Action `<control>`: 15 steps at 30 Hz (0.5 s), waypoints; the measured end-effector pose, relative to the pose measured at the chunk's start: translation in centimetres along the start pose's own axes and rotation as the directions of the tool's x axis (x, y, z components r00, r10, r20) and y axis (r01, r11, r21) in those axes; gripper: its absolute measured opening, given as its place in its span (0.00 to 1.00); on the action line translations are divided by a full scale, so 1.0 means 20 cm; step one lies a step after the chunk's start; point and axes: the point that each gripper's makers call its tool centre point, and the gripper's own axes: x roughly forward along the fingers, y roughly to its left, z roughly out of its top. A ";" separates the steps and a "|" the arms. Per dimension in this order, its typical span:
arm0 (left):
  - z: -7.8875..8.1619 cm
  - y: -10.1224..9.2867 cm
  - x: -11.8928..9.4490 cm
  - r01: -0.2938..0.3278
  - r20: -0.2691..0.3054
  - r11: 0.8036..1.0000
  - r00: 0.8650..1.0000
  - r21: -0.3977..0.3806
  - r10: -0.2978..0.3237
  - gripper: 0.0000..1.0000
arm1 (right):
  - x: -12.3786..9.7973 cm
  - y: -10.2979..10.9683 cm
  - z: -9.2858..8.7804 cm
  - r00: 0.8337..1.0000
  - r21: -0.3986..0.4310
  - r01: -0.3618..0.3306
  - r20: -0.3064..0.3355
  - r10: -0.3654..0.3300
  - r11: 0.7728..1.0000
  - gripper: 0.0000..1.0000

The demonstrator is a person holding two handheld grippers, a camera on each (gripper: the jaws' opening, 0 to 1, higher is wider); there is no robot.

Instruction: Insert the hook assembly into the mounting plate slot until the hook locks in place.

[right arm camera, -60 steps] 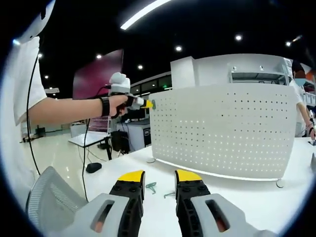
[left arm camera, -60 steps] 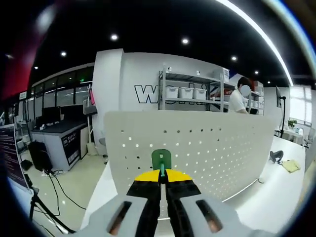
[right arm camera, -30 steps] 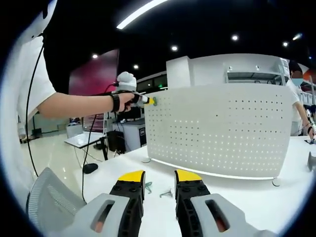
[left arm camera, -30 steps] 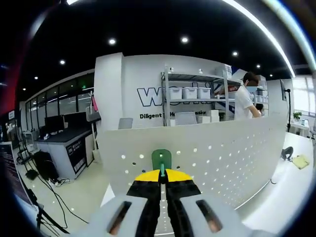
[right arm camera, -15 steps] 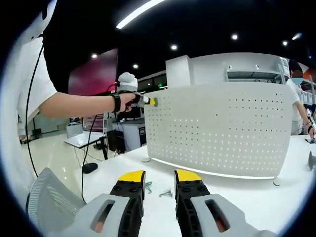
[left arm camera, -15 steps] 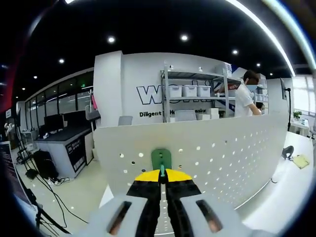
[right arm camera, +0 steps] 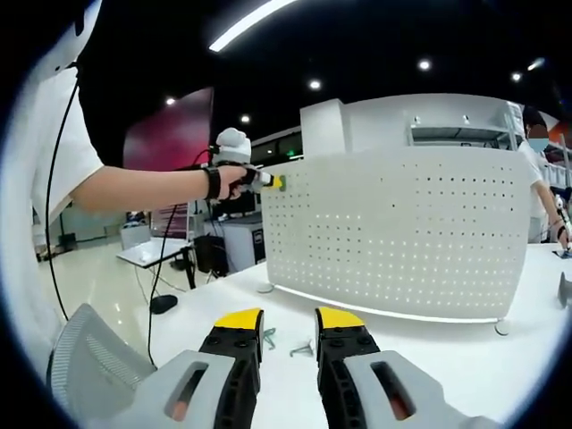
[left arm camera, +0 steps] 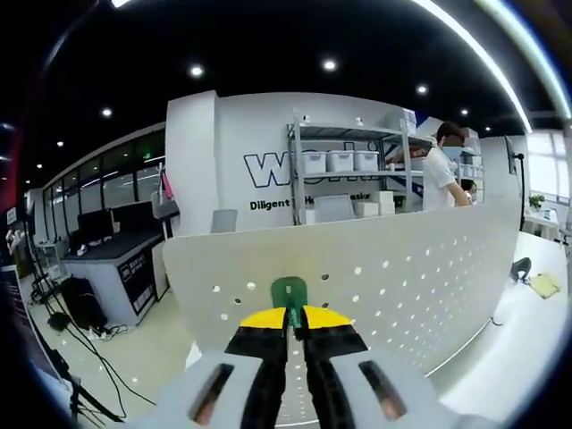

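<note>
A white perforated mounting plate [left arm camera: 384,268] [right arm camera: 402,237] stands upright on a white table [right arm camera: 465,357]. My left gripper [left arm camera: 290,315] is shut on a small green hook [left arm camera: 289,293], whose tip sits against the plate's upper left corner. In the right gripper view that same gripper [right arm camera: 273,182] shows in a hand at the plate's top left edge. My right gripper [right arm camera: 286,320] hovers low over the table in front of the plate, jaws parted with nothing between them. Two loose hooks [right arm camera: 271,337] [right arm camera: 302,349] lie on the table just beyond its fingertips.
A person's arm [right arm camera: 134,189] reaches in from the left. A grey chair back [right arm camera: 98,366] is at lower left. Behind the plate stand metal shelves with bins [left arm camera: 340,165] and a person [left arm camera: 440,174]. Desks and cables [left arm camera: 89,313] lie on the floor to the left.
The left gripper with the green hook has edged slightly lower and closer onto the plate's top corner. The right gripper has stayed still.
</note>
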 end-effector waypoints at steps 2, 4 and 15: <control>0.01 0.00 0.00 -0.003 0.007 1.000 1.000 0.006 0.003 0.08 | 0.00 0.00 0.00 1.000 0.001 -0.002 -0.002 0.002 1.000 0.23; 0.01 0.00 0.00 0.000 0.006 1.000 1.000 0.016 0.000 0.08 | 0.00 0.00 0.00 1.000 0.000 -0.004 -0.003 0.004 1.000 0.23; 0.01 -0.03 -0.06 0.026 0.031 0.998 0.999 0.055 -0.028 0.19 | 0.03 0.02 0.00 1.000 -0.010 -0.029 -0.008 0.029 1.000 0.24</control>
